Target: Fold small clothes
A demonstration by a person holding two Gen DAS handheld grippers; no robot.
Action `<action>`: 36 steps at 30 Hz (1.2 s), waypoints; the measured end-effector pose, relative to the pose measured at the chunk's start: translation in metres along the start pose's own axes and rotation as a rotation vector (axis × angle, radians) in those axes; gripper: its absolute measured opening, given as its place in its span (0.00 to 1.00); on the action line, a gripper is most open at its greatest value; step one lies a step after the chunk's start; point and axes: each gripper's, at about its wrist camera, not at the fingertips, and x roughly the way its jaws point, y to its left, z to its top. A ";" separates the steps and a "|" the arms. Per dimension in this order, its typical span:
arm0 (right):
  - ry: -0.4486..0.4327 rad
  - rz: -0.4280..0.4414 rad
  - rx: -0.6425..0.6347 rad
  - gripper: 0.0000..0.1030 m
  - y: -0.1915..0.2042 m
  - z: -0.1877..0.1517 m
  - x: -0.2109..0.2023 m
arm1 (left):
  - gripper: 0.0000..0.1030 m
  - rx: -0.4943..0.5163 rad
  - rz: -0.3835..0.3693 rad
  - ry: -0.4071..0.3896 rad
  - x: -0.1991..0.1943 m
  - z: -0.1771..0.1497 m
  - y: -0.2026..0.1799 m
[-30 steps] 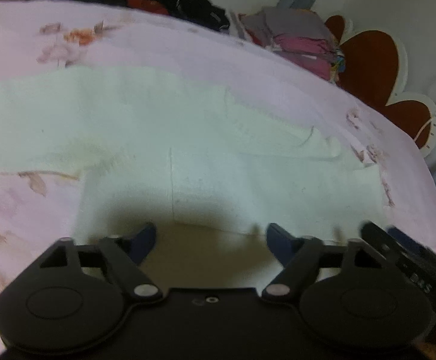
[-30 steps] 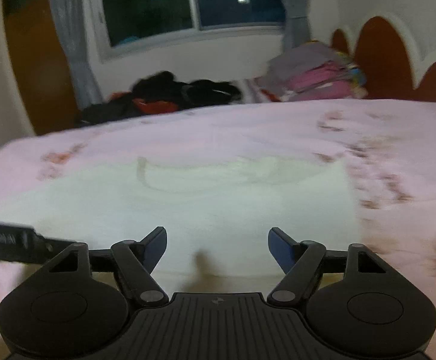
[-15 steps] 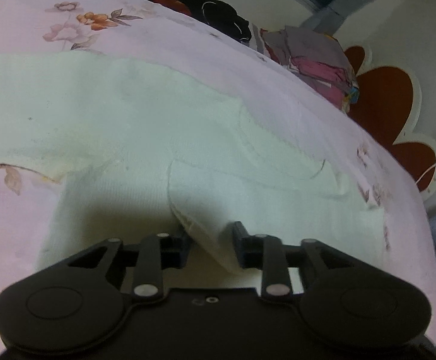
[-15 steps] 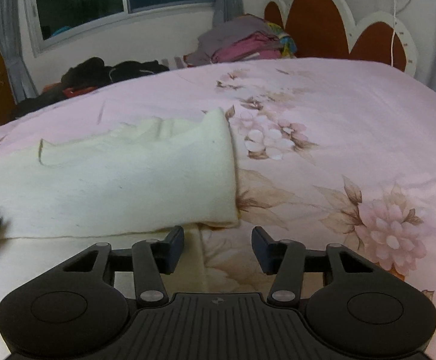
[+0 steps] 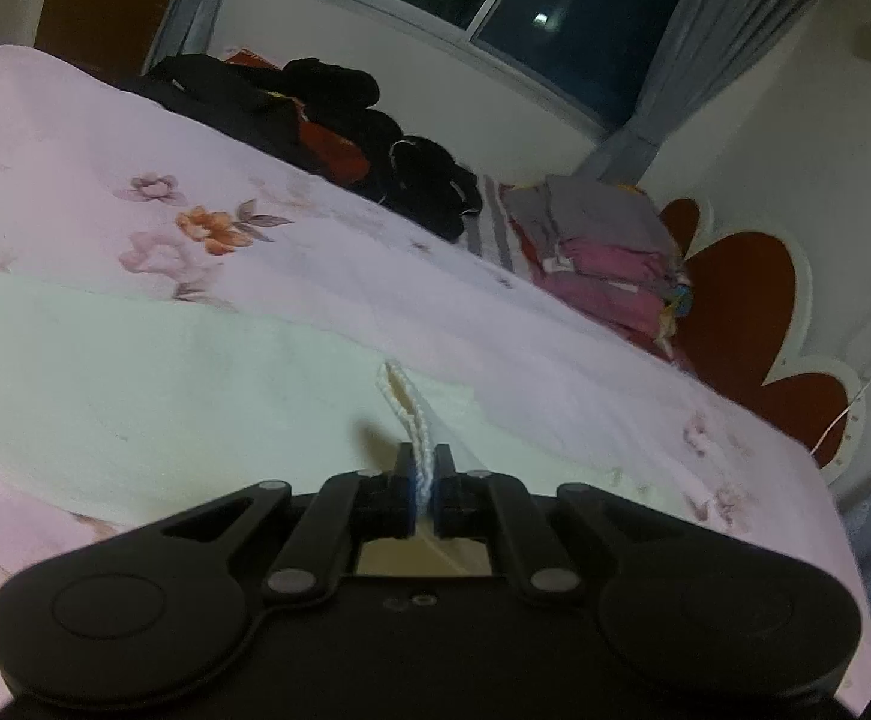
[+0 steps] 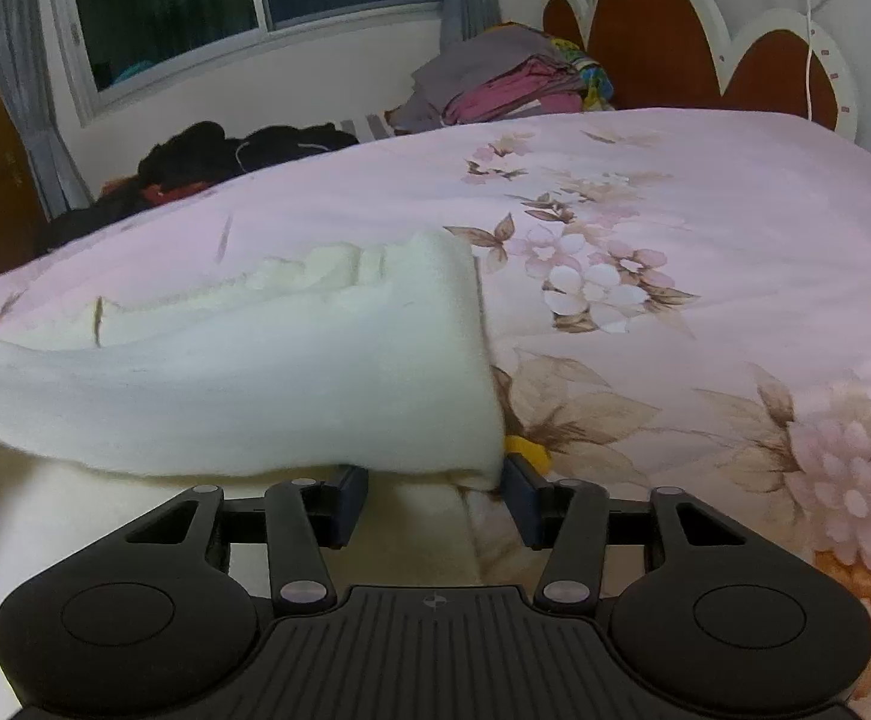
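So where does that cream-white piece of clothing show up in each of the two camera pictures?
Left wrist view: the cream garment fills the lower left on the pink bedspread, a thin edge pinched in the shut left gripper.
Right wrist view: it spreads across the left and centre, its folded corner between the closing right gripper jaws.
Shared landmark: the folded pink and grey pile by the headboard.

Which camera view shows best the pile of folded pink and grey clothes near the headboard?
The right wrist view: the folded pile sits upright and unobstructed beside the headboard, its layers distinct. The left wrist view shows the same pile too, but tilted, and partly against the dark clothes.
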 end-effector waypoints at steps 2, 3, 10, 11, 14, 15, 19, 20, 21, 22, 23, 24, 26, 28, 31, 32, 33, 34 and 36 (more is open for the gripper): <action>0.000 -0.005 -0.014 0.26 0.004 0.001 0.003 | 0.05 0.016 0.030 0.035 0.008 -0.006 0.007; -0.002 -0.003 -0.013 0.18 0.004 0.001 0.005 | 0.05 0.016 0.045 0.051 0.012 -0.010 0.011; -0.005 -0.056 0.036 0.04 -0.017 -0.009 -0.001 | 0.05 0.013 0.118 0.082 0.024 -0.026 0.032; -0.003 -0.054 0.029 0.04 -0.017 -0.009 -0.003 | 0.05 0.021 0.123 0.084 0.026 -0.027 0.034; 0.018 -0.034 0.028 0.04 -0.021 -0.007 -0.011 | 0.11 0.077 0.157 0.072 0.023 -0.028 0.026; 0.018 -0.031 0.036 0.04 -0.024 -0.006 -0.017 | 0.22 0.087 0.170 0.061 0.019 -0.029 0.024; -0.036 -0.010 0.047 0.12 -0.029 0.001 -0.042 | 0.57 0.087 0.195 -0.017 -0.004 -0.025 0.021; -0.052 -0.013 0.044 0.19 -0.030 0.006 -0.044 | 0.58 0.101 0.194 -0.042 -0.009 -0.025 0.018; -0.061 -0.009 0.047 0.42 -0.031 0.011 -0.042 | 0.59 0.120 0.189 -0.052 -0.012 -0.024 0.013; -0.070 -0.004 0.056 0.55 -0.032 0.017 -0.039 | 0.60 0.137 0.181 -0.052 -0.013 -0.024 0.009; -0.075 0.001 0.059 0.55 -0.032 0.022 -0.033 | 0.60 0.152 0.169 -0.044 -0.011 -0.023 0.005; -0.066 0.006 0.055 0.55 -0.031 0.027 -0.026 | 0.60 0.159 0.160 -0.036 -0.009 -0.023 0.001; -0.046 0.032 0.079 0.55 -0.031 0.038 -0.009 | 0.60 0.171 0.137 -0.015 -0.004 -0.025 -0.005; -0.030 0.044 0.100 0.55 -0.031 0.048 0.009 | 0.60 0.200 0.127 0.004 0.003 -0.029 -0.011; -0.014 0.059 0.096 0.55 -0.027 0.063 0.035 | 0.60 0.255 0.121 0.031 0.013 -0.036 -0.019; -0.010 0.066 0.097 0.55 -0.026 0.066 0.043 | 0.60 0.263 0.118 0.046 0.017 -0.037 -0.020; -0.003 0.072 0.100 0.47 -0.025 0.071 0.051 | 0.60 0.267 0.119 0.055 0.021 -0.038 -0.019; 0.007 0.078 0.105 0.35 -0.024 0.074 0.059 | 0.60 0.270 0.124 0.063 0.025 -0.038 -0.018; 0.020 0.086 0.124 0.32 -0.025 0.081 0.073 | 0.60 0.275 0.137 0.080 0.032 -0.040 -0.015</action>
